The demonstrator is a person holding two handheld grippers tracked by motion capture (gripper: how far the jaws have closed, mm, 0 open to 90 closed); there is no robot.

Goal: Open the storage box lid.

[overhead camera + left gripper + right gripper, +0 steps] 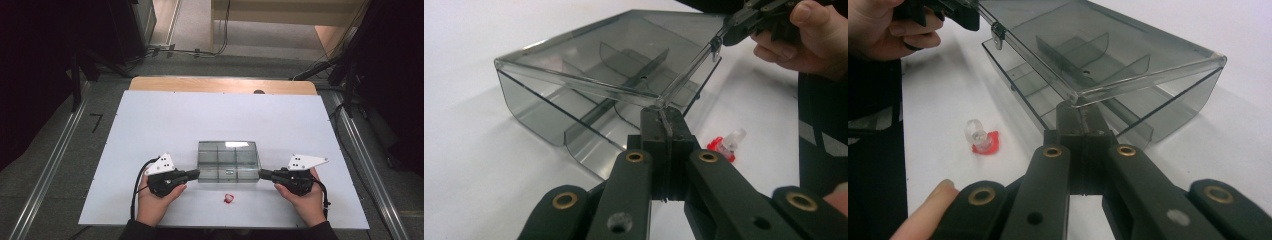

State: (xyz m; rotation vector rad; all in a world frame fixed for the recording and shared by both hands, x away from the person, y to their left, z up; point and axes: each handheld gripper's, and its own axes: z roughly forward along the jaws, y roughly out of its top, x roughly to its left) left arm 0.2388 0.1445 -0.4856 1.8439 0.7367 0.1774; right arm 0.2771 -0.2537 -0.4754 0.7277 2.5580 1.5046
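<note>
White tabletop [150, 130], smoked clear compartment box [228, 161] near its front edge, lid raised. Left gripper [196, 173] closed on lid's left front corner; right gripper [262, 173] closed on its right front corner. Small red-and-clear piece [229, 198] lies just in front, between hands.

Both forearms come in from the near edge, each hand wrapped around its gripper's body. The left gripper [196, 173] points inward toward the right, the right gripper [262, 173] inward toward the left, so the two face each other at the same level. Each has its fingers [659, 131] pressed fully together.
</note>
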